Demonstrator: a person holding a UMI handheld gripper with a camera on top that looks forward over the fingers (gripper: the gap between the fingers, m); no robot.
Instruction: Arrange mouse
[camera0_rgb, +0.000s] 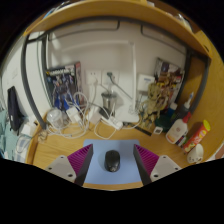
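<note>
**Mouse between spread tongs**

A dark mouse (111, 160) lies on a pale blue mat (110, 172), between the two fingers of the tongs (111, 163), with a gap on either side. The tongs are spread wide, their magenta pads (80, 160) facing inward and not touching it. The mat rests on a wooden worktop (50, 150). Beyond, white cables (75, 118) tangle near the wall, and bottles (190, 135) stand off to the right.

Wooden desk (50, 150) against a white wall (120, 45), cables (85, 105) between.
</note>
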